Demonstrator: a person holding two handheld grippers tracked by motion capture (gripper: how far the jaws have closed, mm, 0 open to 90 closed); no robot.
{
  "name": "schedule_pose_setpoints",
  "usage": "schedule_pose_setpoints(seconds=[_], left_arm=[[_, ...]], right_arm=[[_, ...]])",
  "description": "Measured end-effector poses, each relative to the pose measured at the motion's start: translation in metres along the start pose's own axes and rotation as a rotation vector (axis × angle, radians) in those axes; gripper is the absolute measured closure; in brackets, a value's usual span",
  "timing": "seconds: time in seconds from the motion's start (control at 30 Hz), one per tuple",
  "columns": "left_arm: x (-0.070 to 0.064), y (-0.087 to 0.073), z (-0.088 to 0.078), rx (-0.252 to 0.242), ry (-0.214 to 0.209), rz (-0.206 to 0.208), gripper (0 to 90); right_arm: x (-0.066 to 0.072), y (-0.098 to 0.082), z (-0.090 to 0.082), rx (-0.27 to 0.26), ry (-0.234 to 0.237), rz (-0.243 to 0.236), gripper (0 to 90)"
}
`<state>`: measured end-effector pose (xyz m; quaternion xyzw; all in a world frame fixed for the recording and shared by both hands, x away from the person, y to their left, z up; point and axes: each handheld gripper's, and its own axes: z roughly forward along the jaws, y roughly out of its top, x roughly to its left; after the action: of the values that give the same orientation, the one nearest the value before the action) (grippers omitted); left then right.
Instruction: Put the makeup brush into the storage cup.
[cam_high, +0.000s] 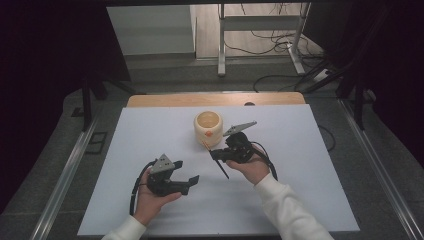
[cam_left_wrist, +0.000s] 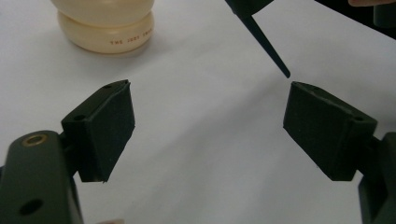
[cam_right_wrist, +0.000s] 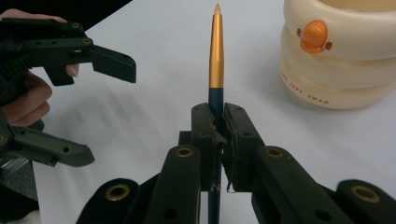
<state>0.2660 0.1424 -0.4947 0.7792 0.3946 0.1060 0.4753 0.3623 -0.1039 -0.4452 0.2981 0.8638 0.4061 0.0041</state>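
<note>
A pen with a dark barrel and an orange tip stands between the jaws of my right gripper, which is shut on it. In the high view the right gripper sits mid-table, and the pen's dark end sticks out toward the person. A cream round pot with an orange duck beak stands just behind the pen's tip, also in the right gripper view. My left gripper is open to the left, with nothing between its pads. The pen's dark end points down above them.
The table is covered by a white mat, with a wooden edge along the back. Beyond it lie a grey floor, metal frame legs and loose cables. The pot is at the upper left in the left gripper view.
</note>
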Motion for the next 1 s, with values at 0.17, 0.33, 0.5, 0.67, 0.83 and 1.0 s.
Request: schedule_pose_setpoints(seconds=[0.17, 0.33, 0.5, 0.67, 0.83, 1.0], left_arm=[[0.001, 0.002, 0.003, -0.015, -0.027, -0.028, 18.8], [0.001, 0.004, 0.007, -0.021, -0.039, -0.043, 19.6], [0.001, 0.005, 0.011, -0.018, -0.049, -0.047, 19.8], [0.001, 0.005, 0.012, -0.020, -0.056, -0.057, 19.8], [-0.002, 0.008, 0.019, -0.013, -0.075, -0.055, 21.7], [-0.005, 0.012, 0.027, -0.021, -0.094, -0.070, 23.5]], right_arm=[[0.001, 0.000, 0.000, -0.016, -0.001, 0.005, 83.5], [0.002, 0.000, 0.001, -0.027, -0.005, 0.005, 83.5], [0.002, -0.001, 0.003, -0.027, 0.000, 0.007, 83.6], [0.002, 0.000, 0.004, -0.019, 0.004, 0.005, 83.6], [0.005, 0.001, 0.004, -0.024, 0.007, 0.004, 83.6], [0.005, 0.001, 0.005, -0.030, 0.008, 0.002, 83.6]])
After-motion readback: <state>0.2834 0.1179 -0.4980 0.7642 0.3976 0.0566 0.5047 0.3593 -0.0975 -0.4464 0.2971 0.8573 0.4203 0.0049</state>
